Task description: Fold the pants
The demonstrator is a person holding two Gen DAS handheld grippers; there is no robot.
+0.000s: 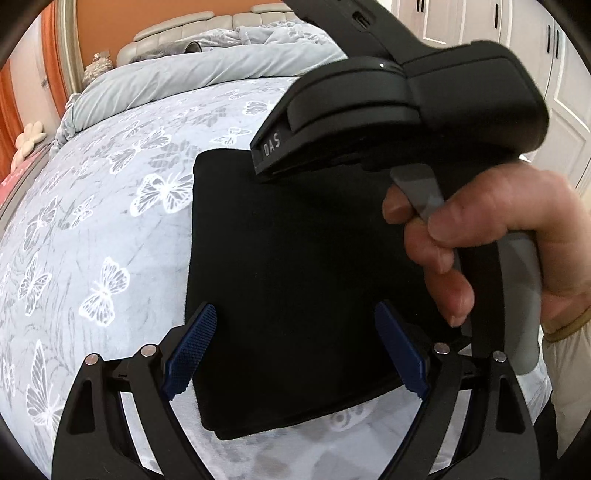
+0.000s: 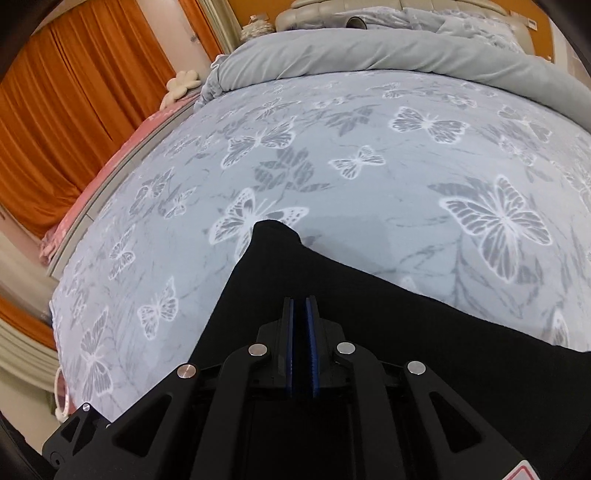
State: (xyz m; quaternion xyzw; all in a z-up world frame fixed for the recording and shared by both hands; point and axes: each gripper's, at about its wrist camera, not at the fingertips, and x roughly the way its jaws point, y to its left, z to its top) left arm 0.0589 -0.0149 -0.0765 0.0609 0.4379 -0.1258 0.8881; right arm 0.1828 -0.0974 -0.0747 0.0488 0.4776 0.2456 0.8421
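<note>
The black pants [image 1: 288, 266] lie folded into a flat rectangle on the butterfly-print bed cover [image 1: 92, 229]. My left gripper [image 1: 295, 314] is open, its blue pads [image 1: 192, 350] spread over the near edge of the pants, holding nothing. The right gripper's black body [image 1: 406, 110] and the hand on its handle hang over the pants' far right part. In the right wrist view, my right gripper [image 2: 302, 301] has its blue pads nearly together over the black pants [image 2: 369, 325]; whether cloth is pinched between them I cannot tell.
A rolled grey duvet [image 2: 369, 55] lies across the bed's far end before a padded headboard [image 1: 177, 26]. Orange curtains [image 2: 74, 92] hang at the left. White wardrobe doors [image 1: 561, 92] stand at the right. A pink sheet edge [image 2: 110, 173] shows along the bed's left side.
</note>
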